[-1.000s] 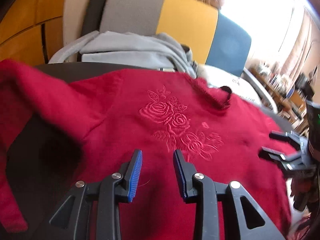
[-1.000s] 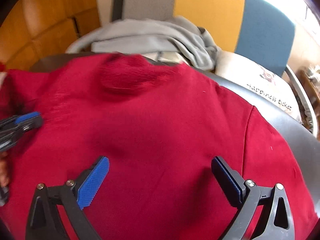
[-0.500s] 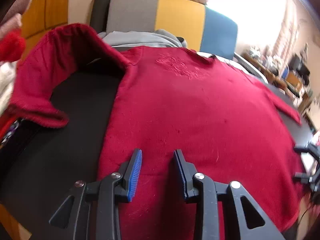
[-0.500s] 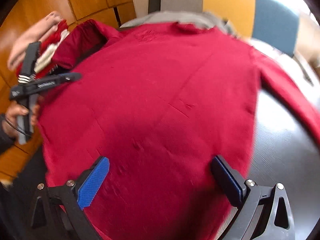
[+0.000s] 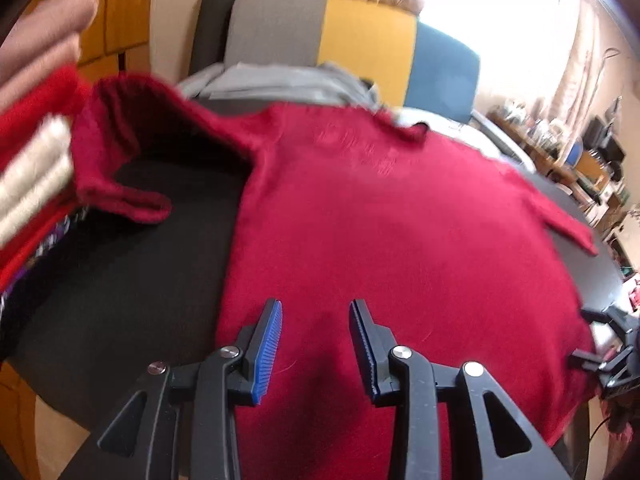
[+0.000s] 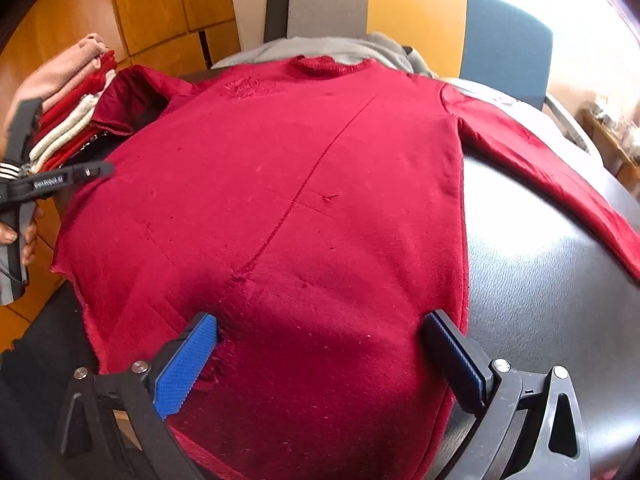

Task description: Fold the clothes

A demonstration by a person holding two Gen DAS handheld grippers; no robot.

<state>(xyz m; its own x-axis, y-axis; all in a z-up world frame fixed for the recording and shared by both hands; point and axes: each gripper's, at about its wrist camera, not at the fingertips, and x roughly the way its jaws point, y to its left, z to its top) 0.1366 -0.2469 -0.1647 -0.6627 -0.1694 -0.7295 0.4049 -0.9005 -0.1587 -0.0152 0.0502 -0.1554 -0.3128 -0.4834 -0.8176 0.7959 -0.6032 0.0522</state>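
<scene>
The fuzzy red knit sweater (image 6: pixel 304 184) lies spread flat on the dark round table (image 6: pixel 540 280) – no fold made yet – with the left gripper (image 5: pixel 316 344) and right gripper (image 6: pixel 320 344) both released, holding nothing.

Bare worktop (image 6: pixel 540 280) is lying open btwn sweater body (image 6: pixel 280 200) & right sleeve (image 6: pixel 560 176). Folded stack (image 6: pixel 68 108) is blocking the far-left edge, w/ left sleeve (image 5: pixel 120 152) draping against it. Sofa (image 6: pixel 420 12) & grey garment (image 6: pixel 332 48) are crowding the far side.

home | sofa (image 6: pixel 416 4); curtains (image 5: pixel 592 52); folded clothes stack (image 6: pixel 76 92)
</scene>
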